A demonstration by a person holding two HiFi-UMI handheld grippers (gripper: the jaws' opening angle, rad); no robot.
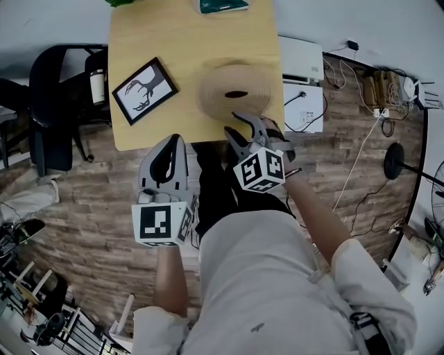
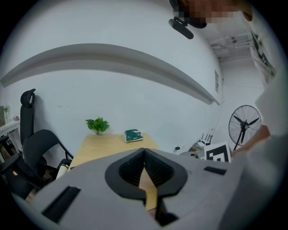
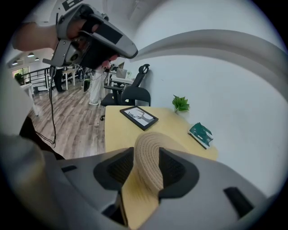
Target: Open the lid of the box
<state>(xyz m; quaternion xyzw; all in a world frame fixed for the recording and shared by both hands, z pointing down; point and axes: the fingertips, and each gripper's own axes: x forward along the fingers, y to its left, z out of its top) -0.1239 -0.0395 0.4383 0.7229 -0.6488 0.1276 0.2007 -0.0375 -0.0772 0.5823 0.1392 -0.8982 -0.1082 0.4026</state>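
Right gripper (image 1: 232, 123), jaws apart, straddles near rim of woven box (image 1: 218, 83)

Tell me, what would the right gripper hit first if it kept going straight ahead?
Most likely the near rim of the round woven box, which lines up between the right gripper's open jaws. The remaining gap is unclear.

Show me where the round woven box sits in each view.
Head view: woven box upper centre, near the table's front edge.
Left gripper view: not in it.
Right gripper view: low centre.
Shared landmark: green book at the table's far edge.
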